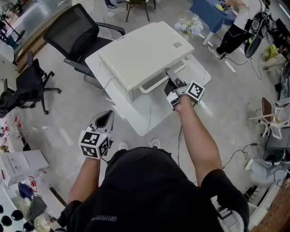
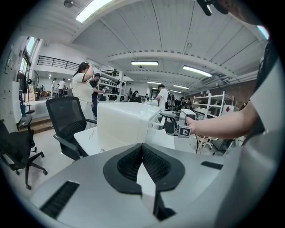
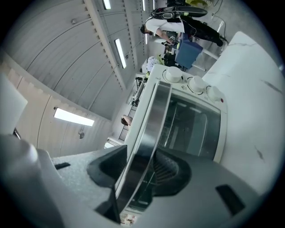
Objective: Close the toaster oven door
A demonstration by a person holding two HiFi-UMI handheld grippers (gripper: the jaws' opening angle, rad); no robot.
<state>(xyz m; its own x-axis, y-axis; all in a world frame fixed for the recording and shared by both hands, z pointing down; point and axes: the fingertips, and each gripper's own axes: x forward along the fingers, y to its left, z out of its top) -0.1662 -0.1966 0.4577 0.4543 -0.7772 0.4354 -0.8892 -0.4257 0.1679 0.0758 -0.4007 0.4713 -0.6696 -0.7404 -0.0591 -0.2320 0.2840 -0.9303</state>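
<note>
While ajar, toaster oven door handle (image 3: 150, 133) tight within right tool (image 3: 143, 156) — left tool (image 2: 142, 148) closed, well apart.

A black office chair (image 1: 74, 34) is standing against the white tabletop (image 1: 149, 120) in the upper left of the frame, and a second black chair (image 1: 27, 86) is sitting apart at the left edge. In the upper right a person (image 1: 238, 25) in a white top is standing at a blue table (image 1: 208, 11), with white flowers (image 1: 190, 26) showing just left of it. Cables (image 1: 235, 156) are trailing over the grey floor (image 1: 59, 118) at the right.
</note>
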